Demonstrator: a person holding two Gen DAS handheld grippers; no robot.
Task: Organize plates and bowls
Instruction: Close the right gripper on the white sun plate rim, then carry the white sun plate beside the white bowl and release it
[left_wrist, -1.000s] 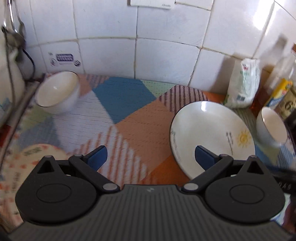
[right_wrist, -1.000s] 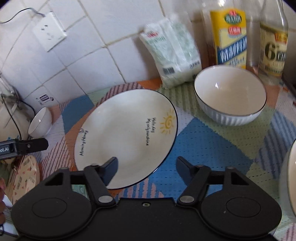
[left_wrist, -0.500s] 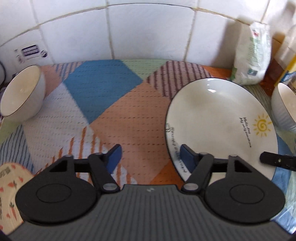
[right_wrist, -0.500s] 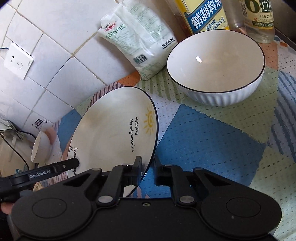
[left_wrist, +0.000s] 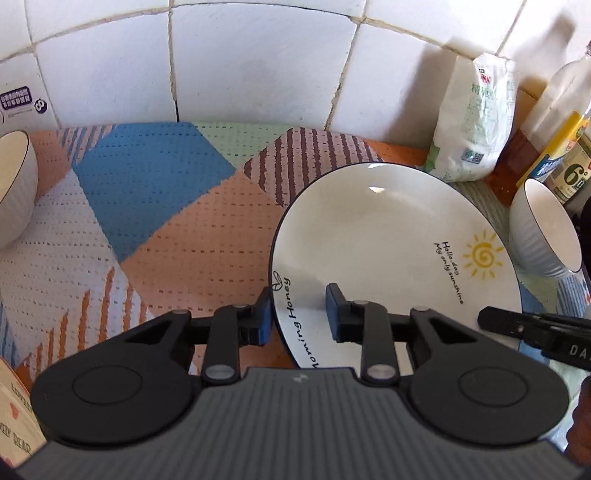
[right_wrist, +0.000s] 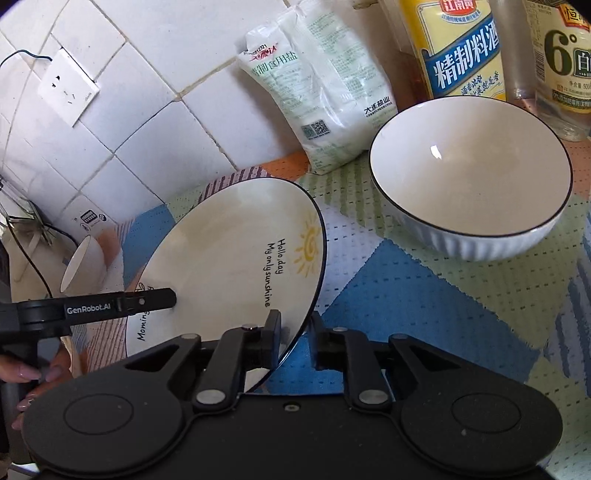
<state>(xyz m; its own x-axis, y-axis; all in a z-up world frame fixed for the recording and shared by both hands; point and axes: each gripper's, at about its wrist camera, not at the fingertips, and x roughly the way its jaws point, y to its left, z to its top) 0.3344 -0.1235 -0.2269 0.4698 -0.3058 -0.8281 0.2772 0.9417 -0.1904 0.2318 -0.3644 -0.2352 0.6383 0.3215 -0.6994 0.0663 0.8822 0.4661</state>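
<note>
A white plate (left_wrist: 388, 243) with a sun drawing lies on the patterned mat (left_wrist: 147, 221). My left gripper (left_wrist: 297, 317) straddles its left rim, one pad outside the rim and the other over the plate face. Its jaws are closing and do not press on the plate. My right gripper (right_wrist: 295, 332) is shut on the plate's (right_wrist: 229, 251) right rim, which is tipped up. A ribbed white bowl (right_wrist: 469, 192) stands to the right of the plate. A smaller white bowl (left_wrist: 14, 184) sits at the far left. A cream patterned plate (left_wrist: 14, 424) shows at the lower left.
A salt bag (right_wrist: 317, 92) leans on the tiled wall behind the plate. A yellow-labelled bottle (right_wrist: 458, 48) and a clear bottle (right_wrist: 561, 62) stand behind the ribbed bowl. A wall socket (right_wrist: 68, 86) is at the upper left. A hand (right_wrist: 37, 373) holds the left gripper.
My left gripper came down to the plate's left rim and its jaws narrowed around it. My right gripper shut on the right rim, and that side of the plate tipped up.
</note>
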